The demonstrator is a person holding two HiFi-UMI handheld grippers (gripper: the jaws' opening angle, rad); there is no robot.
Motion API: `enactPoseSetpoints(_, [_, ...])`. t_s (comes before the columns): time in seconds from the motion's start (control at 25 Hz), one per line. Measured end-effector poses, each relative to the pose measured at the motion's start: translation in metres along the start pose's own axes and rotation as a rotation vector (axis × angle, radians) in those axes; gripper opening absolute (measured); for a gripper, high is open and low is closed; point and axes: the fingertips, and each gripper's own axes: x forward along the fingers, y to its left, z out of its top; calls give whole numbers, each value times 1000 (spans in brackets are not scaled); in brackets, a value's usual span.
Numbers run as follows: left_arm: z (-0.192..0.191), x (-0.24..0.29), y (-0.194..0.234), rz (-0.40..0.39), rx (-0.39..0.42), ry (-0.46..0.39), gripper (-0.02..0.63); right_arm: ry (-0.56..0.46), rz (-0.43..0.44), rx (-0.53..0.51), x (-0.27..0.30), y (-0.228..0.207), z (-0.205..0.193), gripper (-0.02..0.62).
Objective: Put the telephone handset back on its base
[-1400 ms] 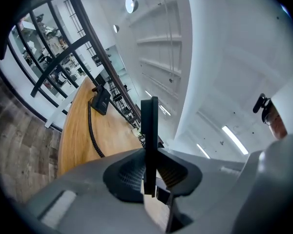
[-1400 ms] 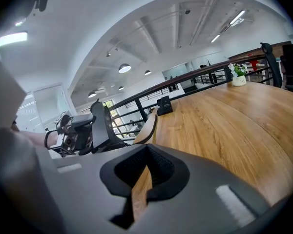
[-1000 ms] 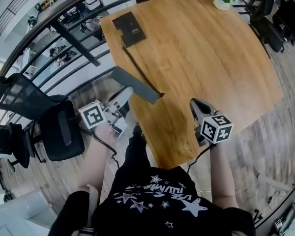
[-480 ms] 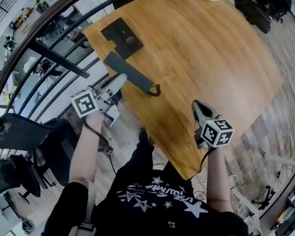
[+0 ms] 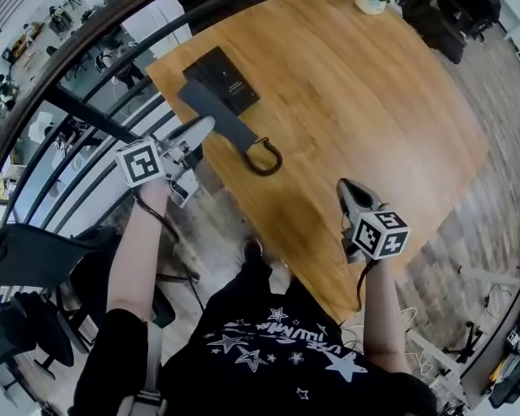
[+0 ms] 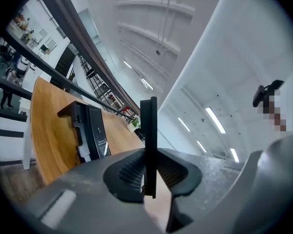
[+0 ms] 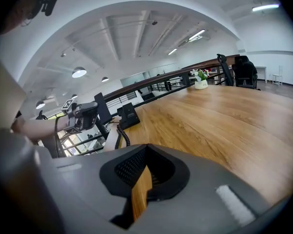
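Wooden table (image 5: 373, 120): carries base, cord loop.
Handset (image 5: 221, 120): clamped edge-on between tightly closed jaws of left gripper (image 5: 193, 133). Held over table's left corner just beside base (image 5: 230, 72), not seated; contact with base indeterminate.
Base: small white print, illegible.
Coiled cord (image 5: 264, 156): loop on tabletop, upper end hidden under handset.
Right gripper (image 5: 350, 191): jaws slightly parted, empty, over near table edge.
Shirt (image 5: 277, 345): white lettering, unreadable.

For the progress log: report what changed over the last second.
The left gripper, shut on the handset, carried it from beyond the table edge up to the base; the coiled cord now lies on the table. The right gripper stayed empty by the near edge; the base did not move.
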Motion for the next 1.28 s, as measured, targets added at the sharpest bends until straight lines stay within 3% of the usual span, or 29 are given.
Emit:
enactPoseSetpoints(0.48, [42, 22, 53, -17, 16, 95, 75, 31, 13, -18, 45, 15, 37, 2])
enactPoseSetpoints(0.72, [35, 26, 82, 18, 9, 133, 75, 48, 53, -34, 66, 27, 42, 2])
enactPoseSetpoints(0.92, [38, 27, 101, 36, 2, 125, 75, 64, 83, -83, 92, 40, 46, 2])
enactPoseSetpoints(1.28, [42, 31, 122, 58, -9, 121, 75, 86, 121, -68, 111, 53, 40, 2])
